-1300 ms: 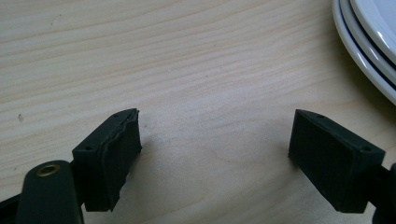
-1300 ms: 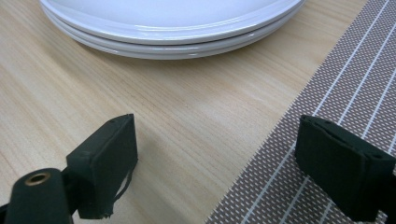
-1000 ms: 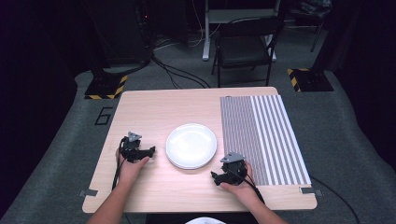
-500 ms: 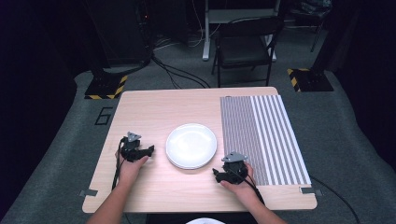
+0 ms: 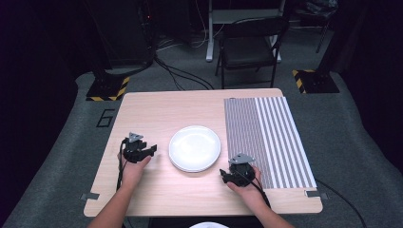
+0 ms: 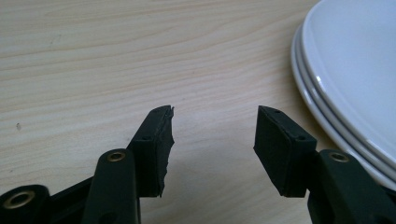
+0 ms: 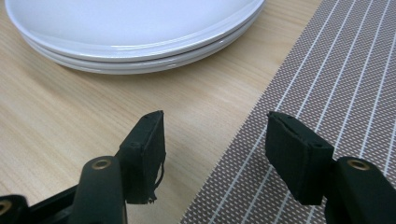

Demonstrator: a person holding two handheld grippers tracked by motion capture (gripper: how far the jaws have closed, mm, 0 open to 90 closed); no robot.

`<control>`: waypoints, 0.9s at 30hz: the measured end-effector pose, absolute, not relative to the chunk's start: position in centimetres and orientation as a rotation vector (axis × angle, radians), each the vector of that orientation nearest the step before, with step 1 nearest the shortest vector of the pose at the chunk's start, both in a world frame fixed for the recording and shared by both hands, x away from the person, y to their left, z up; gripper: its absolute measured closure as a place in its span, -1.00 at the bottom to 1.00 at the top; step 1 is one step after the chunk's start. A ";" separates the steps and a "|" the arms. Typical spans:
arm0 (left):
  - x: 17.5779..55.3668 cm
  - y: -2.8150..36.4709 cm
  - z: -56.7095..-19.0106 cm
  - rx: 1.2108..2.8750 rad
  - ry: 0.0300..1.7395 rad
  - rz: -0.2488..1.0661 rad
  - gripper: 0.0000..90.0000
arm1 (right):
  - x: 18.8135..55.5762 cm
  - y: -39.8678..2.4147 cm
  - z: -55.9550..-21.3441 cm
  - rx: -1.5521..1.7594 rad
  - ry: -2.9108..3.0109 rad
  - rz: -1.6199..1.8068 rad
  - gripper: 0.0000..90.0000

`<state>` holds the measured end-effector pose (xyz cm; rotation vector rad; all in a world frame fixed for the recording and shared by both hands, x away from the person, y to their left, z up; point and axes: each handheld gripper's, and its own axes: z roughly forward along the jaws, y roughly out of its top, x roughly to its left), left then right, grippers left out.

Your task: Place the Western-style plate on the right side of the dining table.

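A stack of white plates (image 5: 195, 147) sits in the middle of the wooden table (image 5: 161, 109). My left gripper (image 5: 153, 150) rests on the wood just left of the stack. In the left gripper view my left gripper (image 6: 215, 116) has its jaws apart over bare wood, the plates (image 6: 355, 70) off to its right. My right gripper (image 5: 224, 174) lies at the stack's near right, by the striped mat (image 5: 266, 137). The right gripper (image 7: 215, 119) straddles the mat's edge (image 7: 336, 93), plates (image 7: 130, 23) ahead. Both pairs of jaws have just been closing, with nothing between them.
The grey striped mat covers the table's right third. Beyond the far edge stand a black chair (image 5: 249, 47), a desk leg and floor cables. Tape markers sit at the table's near corners (image 5: 90, 196).
Both hands stay in the same spots beside the plates. Plates and mat have not shifted.
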<state>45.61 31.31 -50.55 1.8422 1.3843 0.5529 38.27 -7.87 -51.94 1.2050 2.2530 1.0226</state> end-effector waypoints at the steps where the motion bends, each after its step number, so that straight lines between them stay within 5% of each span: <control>1: 45.6 31.2 -50.0 1.832 1.403 0.508 0.09 | 38.3 -7.9 -51.8 1.210 2.250 1.024 -0.18; 27: 46.1 27.8 -46.4 1.793 1.312 0.450 0.13 | 39.1 -9.3 -48.7 1.207 2.227 1.094 0.01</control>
